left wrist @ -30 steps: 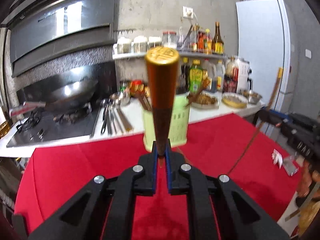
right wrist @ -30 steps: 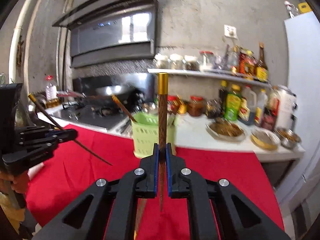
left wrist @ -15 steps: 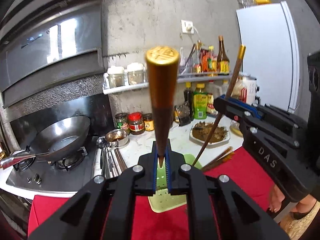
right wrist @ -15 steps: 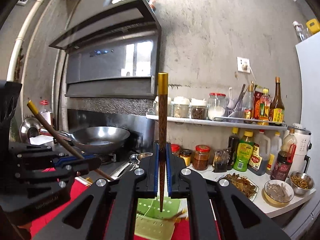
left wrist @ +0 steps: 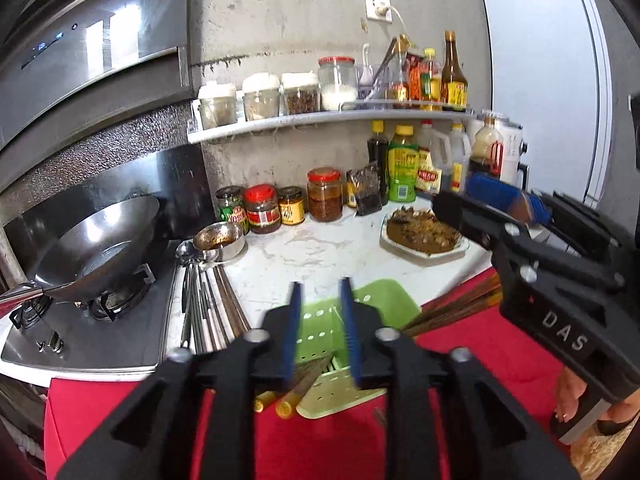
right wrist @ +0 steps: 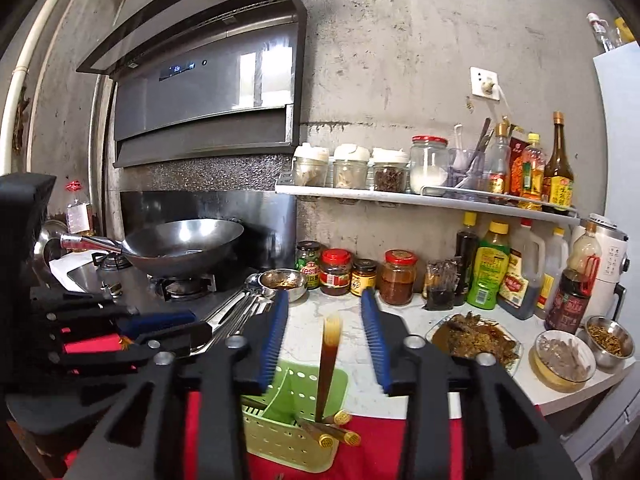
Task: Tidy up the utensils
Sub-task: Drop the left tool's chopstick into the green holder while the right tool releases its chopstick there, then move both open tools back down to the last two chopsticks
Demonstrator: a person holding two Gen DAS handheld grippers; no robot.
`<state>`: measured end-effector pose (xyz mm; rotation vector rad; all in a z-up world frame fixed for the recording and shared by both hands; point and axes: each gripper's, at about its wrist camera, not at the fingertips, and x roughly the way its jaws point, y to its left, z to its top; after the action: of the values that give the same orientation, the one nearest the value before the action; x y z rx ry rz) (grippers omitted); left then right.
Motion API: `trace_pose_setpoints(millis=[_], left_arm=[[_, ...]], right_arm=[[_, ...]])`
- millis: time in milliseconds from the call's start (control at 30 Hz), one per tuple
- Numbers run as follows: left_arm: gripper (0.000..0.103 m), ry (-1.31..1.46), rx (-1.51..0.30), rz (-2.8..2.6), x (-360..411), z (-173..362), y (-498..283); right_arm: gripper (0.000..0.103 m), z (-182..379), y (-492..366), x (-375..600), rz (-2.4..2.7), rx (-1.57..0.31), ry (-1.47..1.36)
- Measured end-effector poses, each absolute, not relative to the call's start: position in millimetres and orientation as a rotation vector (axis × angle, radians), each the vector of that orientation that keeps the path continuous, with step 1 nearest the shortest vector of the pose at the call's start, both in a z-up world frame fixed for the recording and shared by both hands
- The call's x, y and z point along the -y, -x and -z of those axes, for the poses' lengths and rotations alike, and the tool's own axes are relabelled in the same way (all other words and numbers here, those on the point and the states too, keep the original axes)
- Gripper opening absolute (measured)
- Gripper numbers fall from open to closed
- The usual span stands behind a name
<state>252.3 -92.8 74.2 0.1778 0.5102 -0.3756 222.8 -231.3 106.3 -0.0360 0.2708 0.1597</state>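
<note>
Both gold-capped brown wooden chopsticks had left the fingers since half a second before. One chopstick (right wrist: 329, 364) stood blurred between the spread blue pads of the right hand-held gripper (right wrist: 325, 344), released, its lower end at the perforated pale green plastic utensil basket (right wrist: 280, 436). The left hand-held gripper (left wrist: 321, 328) was likewise released and empty above that basket (left wrist: 344, 390), which lay on the red-clothed surface (left wrist: 480, 360) with gold-tipped chopsticks (left wrist: 298, 390) poking out.

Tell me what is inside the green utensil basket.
The green utensil basket holds several brown chopsticks with gold caps. The open right tongs and basket walls hide the bottom, so the count stays unclear.
</note>
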Motion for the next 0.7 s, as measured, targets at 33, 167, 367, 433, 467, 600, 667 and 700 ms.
trace_pose_setpoints(millis=[33, 167, 367, 433, 467, 600, 667, 700], left_arm=[[0.028, -0.174, -0.492, 0.376, 91, -80, -246], [0.029, -0.164, -0.411, 0.363, 78, -108, -206], [0.033, -0.136, -0.402, 0.24, 39, -106, -141], [0.033, -0.148, -0.458, 0.197, 30, -85, -124], [0.033, -0.149, -0.498, 0.189, 25, -68, -112], [0.033, -0.139, -0.621, 0.184, 16, -12, -84], [0.033, -0.125, -0.677, 0.184, 14, 16, -74], [0.033, -0.115, -0.707, 0.189, 13, 30, -70]], right_arm=[[0.041, -110, -216, 234, -0.156, -0.261, 0.033], [0.041, -127, -174, 243, -0.132, -0.221, 0.037], [0.041, -110, -96, 252, -0.106, -0.272, 0.059], [0.041, -90, -74, 251, -0.111, -0.32, 0.067], [0.041, -80, -65, 249, -0.113, -0.346, 0.07], [0.041, -22, -40, 235, -0.139, -0.488, 0.072], [0.041, 2, -34, 229, -0.15, -0.542, 0.065], [0.041, 13, -31, 226, -0.155, -0.569, 0.057]])
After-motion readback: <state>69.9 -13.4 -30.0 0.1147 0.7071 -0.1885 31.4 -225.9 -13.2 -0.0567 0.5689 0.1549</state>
